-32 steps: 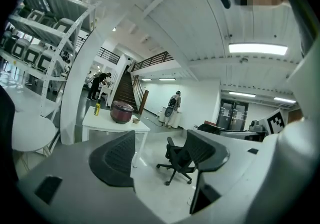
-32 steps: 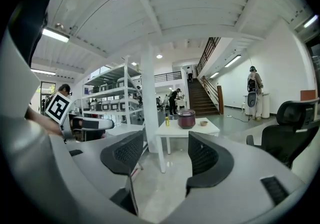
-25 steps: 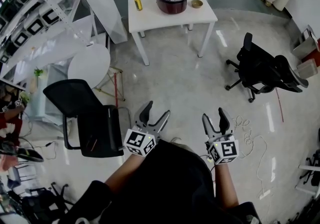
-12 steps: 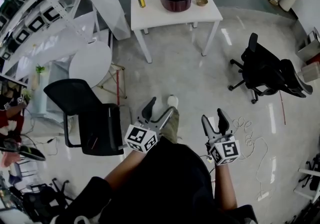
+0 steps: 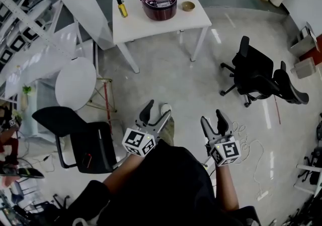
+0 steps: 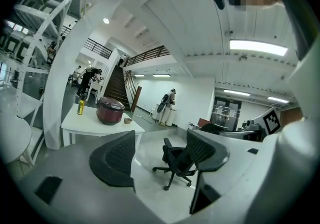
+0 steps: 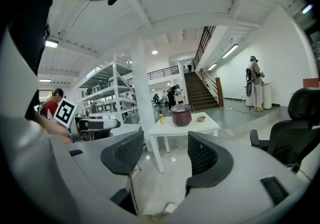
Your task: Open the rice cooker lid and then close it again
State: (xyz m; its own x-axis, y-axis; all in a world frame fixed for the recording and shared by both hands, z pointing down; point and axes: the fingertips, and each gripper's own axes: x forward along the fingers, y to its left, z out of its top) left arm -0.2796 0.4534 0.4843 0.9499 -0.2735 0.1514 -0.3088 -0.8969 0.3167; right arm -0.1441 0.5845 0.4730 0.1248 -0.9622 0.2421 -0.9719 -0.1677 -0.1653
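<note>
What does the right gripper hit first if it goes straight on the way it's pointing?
Likely the white table with the rice cooker: it sits framed between the right gripper's open tongs, with only bare floor before it. Depth is unclear; the line may dip to the floor first.

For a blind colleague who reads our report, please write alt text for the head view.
A person holds the left gripper and the right gripper, both open and empty, above a pale floor, well short of a white table with a closed maroon rice cooker, a yellow bottle and a small bowl.
</note>
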